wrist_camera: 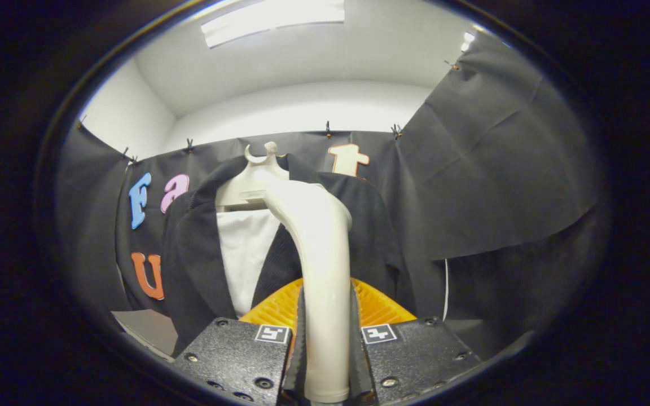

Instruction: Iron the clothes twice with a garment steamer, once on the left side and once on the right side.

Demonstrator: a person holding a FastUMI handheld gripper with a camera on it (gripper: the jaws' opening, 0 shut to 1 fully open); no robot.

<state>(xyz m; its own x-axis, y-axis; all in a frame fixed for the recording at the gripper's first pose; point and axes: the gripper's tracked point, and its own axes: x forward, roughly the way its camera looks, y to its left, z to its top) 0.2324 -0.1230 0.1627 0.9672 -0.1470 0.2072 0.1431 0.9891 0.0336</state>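
Gripper view faces a booth wall of dark cloth, pinned along its top edge by small clips. Above the cloth, a white wall and ceiling carry 1 bright light panel.

A dark jacket hangs in front of the cloth, beyond the fingers and slightly left of centre. Its front is open, and a white shirt shows between the 2 lapels. Both garments hang from a cream hanger whose hook rises above the collar.

The garment steamer stands between the fingers and the jacket. Its cream handle runs upright from between the fingers, then bends toward the jacket at the top. The upper end of the handle overlaps the hanger and the right lapel in this view; contact with the cloth cannot be confirmed. An orange ribbed part shows behind the handle, just ahead of the fingers, on both sides of it.

The gripper holds the steamer handle. The 2 fingers are set narrow, 1 on each side of the handle, and both ribbed pads press against it. Each finger block carries 1 small square marker on its upper face.

A pale flat surface lies low at the left, below the jacket hem.
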